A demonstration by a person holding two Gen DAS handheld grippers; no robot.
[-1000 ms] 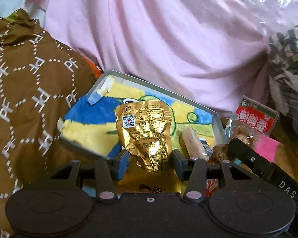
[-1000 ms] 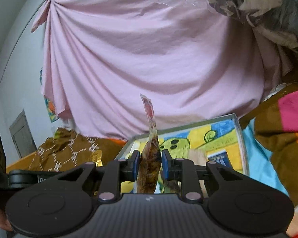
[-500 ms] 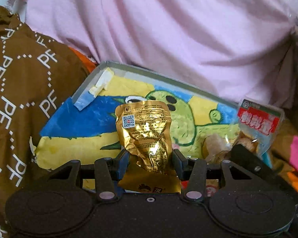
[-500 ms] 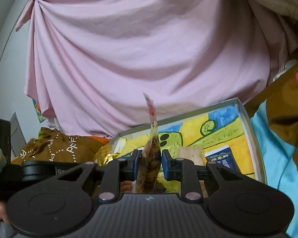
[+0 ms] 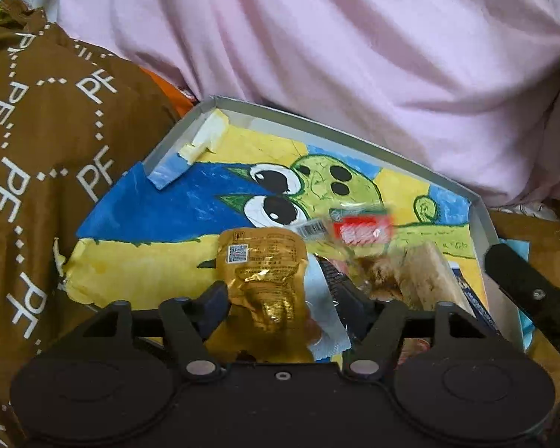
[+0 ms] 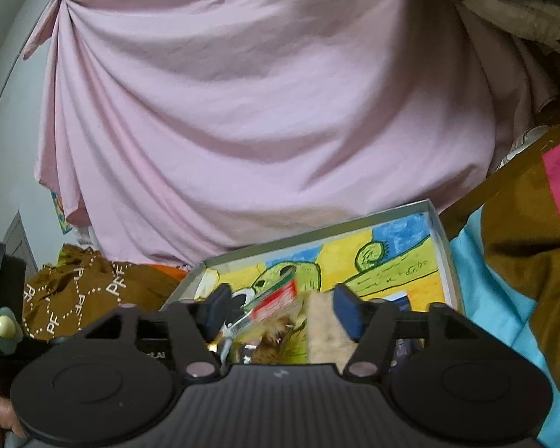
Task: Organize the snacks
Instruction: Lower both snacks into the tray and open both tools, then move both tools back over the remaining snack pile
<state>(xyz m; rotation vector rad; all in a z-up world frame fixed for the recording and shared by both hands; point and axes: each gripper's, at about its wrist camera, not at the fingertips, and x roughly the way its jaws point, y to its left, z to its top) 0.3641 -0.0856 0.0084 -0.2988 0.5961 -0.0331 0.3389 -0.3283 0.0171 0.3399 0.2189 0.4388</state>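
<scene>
An open box (image 5: 317,121) painted with a green cartoon figure lies in front of me. My left gripper (image 5: 283,302) hangs over its near edge, jaws opening. A gold foil packet (image 5: 265,272) slumps between them against the left finger, and the right pad is clear of it. A clear packet with a red label (image 5: 358,227), blurred, drops into the box beside a beige bar snack (image 5: 425,280). My right gripper (image 6: 282,310) is opening too. The red-label packet (image 6: 276,298) tips leftward between its jaws, and no pad presses on it. The box's rim (image 6: 317,233) lies just beyond.
Brown cloth with white PF letters (image 5: 37,149) rises left of the box. A pink draped sheet (image 5: 317,37) fills the space behind it. A blue, brown and pink blanket (image 6: 504,280) lies to the right. A dark blue packet (image 5: 470,298) lies in the box under the bar.
Both grippers came closer over the box, then spread their jaws. The gold packet sagged down and leftward. The red-label packet left the right gripper's pinch and toppled into the box.
</scene>
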